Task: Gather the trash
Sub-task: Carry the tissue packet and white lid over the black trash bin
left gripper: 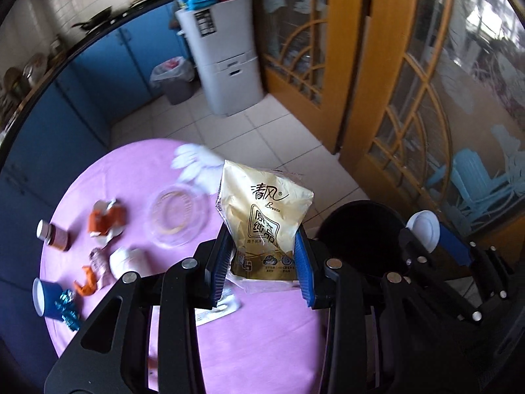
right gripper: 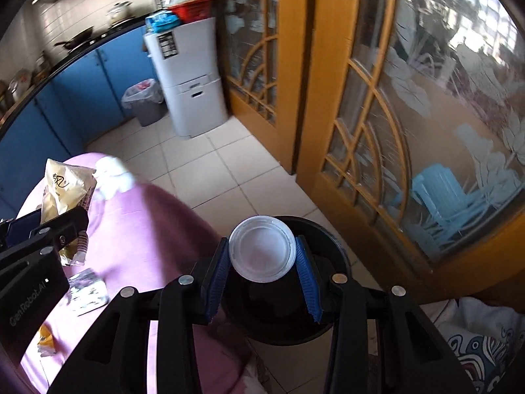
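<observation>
Crumpled cream plastic tissue wrapper (left gripper: 262, 216), frame centre, stands clamped upright between the blue pads of the left gripper (left gripper: 264, 262), tilted downward over the pink round table (left gripper: 262, 344). White round plastic lid (right gripper: 262, 249) sits pinched in the right gripper (right gripper: 262, 279), above the black bin (right gripper: 331, 246).

**Kitchen around the table**

A white cabinet (left gripper: 226, 62) stands on the tiled floor (left gripper: 262, 131) beside wooden glass-paned doors (right gripper: 410, 131), a red basket (right gripper: 192, 10) on top. Blue cupboards (left gripper: 108, 75) run along the wall under a dark counter carrying a wok (left gripper: 96, 19).
</observation>
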The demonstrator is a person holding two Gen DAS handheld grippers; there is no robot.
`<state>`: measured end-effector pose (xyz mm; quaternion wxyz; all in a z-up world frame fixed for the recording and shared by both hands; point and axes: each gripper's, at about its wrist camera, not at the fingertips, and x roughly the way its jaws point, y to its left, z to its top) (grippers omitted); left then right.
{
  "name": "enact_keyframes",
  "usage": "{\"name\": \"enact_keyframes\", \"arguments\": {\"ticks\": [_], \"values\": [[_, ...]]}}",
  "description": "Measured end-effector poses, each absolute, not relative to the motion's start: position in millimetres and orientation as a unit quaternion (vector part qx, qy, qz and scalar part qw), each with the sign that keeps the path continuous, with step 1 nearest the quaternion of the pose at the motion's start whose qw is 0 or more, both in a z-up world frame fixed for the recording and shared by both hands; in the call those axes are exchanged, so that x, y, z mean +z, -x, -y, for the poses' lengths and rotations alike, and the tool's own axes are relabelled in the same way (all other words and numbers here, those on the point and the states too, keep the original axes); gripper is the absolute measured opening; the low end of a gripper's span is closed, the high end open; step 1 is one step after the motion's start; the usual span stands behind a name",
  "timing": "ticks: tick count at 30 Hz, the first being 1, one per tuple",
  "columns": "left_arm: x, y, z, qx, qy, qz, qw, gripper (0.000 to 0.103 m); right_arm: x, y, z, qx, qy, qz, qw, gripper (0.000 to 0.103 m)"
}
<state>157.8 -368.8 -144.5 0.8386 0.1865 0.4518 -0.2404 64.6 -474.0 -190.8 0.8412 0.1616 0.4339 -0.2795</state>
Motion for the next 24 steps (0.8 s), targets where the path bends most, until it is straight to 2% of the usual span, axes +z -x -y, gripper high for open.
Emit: {"name": "enact_keyframes", "arguments": {"ticks": [24], "values": [[-185, -148, 451, -0.257, -0.234, -0.467, 0.813, 0.037, -233, -57, 530, -0.287, -0.208, -0.454, 0.818, 0.039]]}}
